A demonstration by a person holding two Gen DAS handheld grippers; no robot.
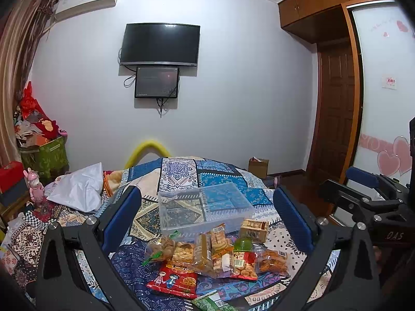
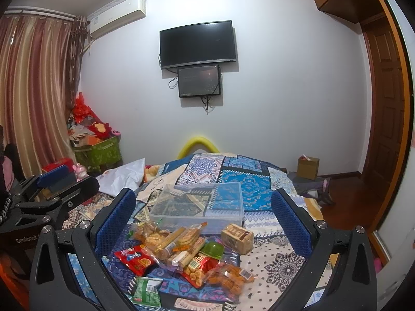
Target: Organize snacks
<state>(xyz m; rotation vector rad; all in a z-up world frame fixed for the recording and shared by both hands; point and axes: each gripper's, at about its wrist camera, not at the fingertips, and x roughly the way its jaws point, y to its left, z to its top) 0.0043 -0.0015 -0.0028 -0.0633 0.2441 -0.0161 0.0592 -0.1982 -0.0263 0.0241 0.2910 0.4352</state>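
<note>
Basically both tongs, left (image 1: 207,223) and right (image 2: 203,220), gape wide, empty, above snack packets (image 2: 181,254) heaped beside clear bin (image 2: 199,207) on bed (image 2: 280,267), handy for loading.

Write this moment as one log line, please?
stage: start | left claw: open, holding nothing | right claw: open, holding nothing | snack pile: loose on bedspread | clear bin: empty, behind pile

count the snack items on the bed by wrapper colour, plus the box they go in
red packets: 2
green packet: 1
clear bags of golden or orange snacks: about 5, overlapping, so not certain
tan carton: 1
green jelly cup: 1
clear plastic box: 1
total: about 11
</note>
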